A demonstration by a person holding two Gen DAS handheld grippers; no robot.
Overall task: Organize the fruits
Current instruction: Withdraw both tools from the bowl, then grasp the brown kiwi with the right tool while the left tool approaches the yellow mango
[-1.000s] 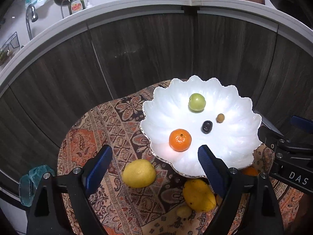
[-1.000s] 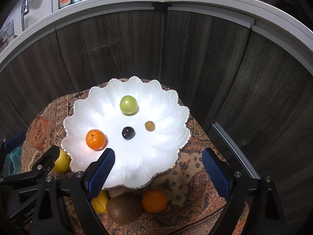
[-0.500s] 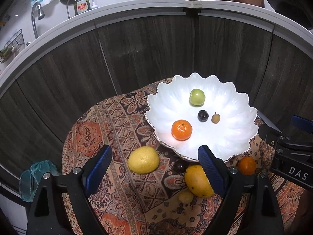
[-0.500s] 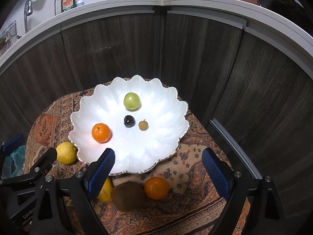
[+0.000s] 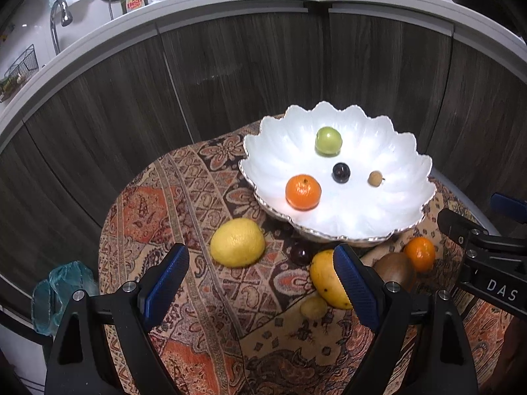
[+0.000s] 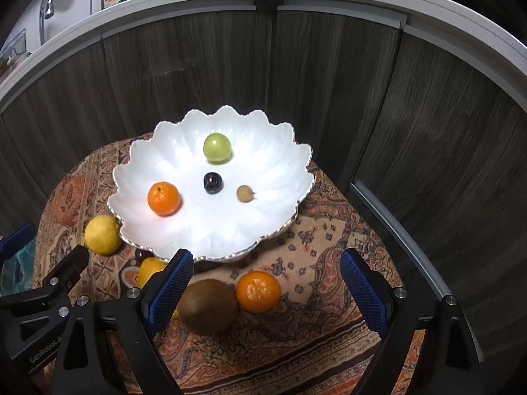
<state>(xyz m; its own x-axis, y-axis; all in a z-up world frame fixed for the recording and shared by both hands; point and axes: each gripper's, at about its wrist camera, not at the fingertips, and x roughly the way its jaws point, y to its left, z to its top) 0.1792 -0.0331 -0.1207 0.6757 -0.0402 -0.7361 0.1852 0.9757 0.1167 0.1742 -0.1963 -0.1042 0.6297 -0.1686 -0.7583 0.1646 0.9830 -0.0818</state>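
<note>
Step in hand: I judge I am choosing the next loose fruit to carry into the white bowl.
Bowl now: it holds a green fruit, a mandarin, a dark berry and a small tan fruit, all apart from one another.
Loose fruit: on the patterned cloth lie a lemon, a mango, a kiwi and a second mandarin; kiwi and mandarin lie just beside each other.
How to do it well: I would take the second mandarin with my right tongs, coming straight down so the kiwi is not nudged, and close gently.
Left tongs: spread wide, gripping nothing, hovering above the cloth near lemon and mango.
Right tongs: spread wide, empty, touching nothing.
</note>
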